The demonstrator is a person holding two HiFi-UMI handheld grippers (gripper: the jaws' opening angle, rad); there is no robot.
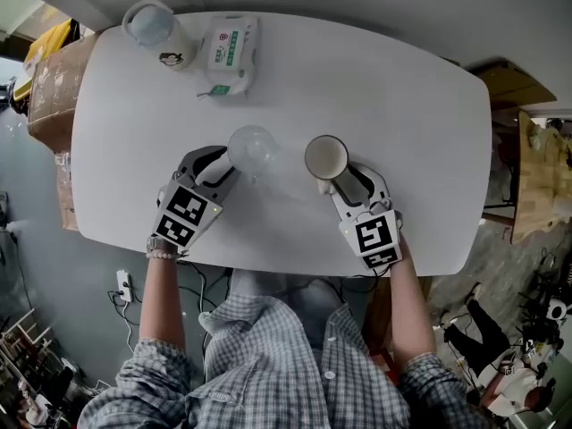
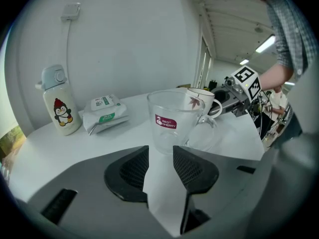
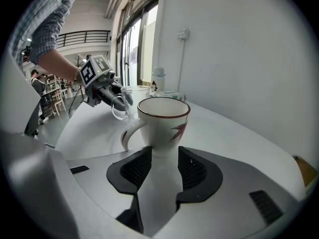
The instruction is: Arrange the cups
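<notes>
A clear glass cup [image 1: 253, 147] with a red label [image 2: 172, 121] stands upright on the white table [image 1: 375, 88]. My left gripper [image 1: 217, 166] is open just behind it, its tips [image 2: 160, 156] at the cup's base without pressing. A white mug [image 1: 326, 157] with a red leaf print [image 3: 163, 121] stands upright to the right of the glass, handle toward it. My right gripper [image 1: 350, 179] is open, its tips [image 3: 164, 158] at the mug's foot. Both cups show in each gripper view: the mug [image 2: 199, 101] behind the glass, the glass [image 3: 132, 101] behind the mug.
A penguin-print bottle [image 1: 156, 32] [image 2: 60, 103] and a pack of wipes [image 1: 228, 54] [image 2: 104, 112] sit at the table's far left corner. Cardboard boxes [image 1: 54, 88] stand off the left edge, a wooden piece [image 1: 541, 177] off the right.
</notes>
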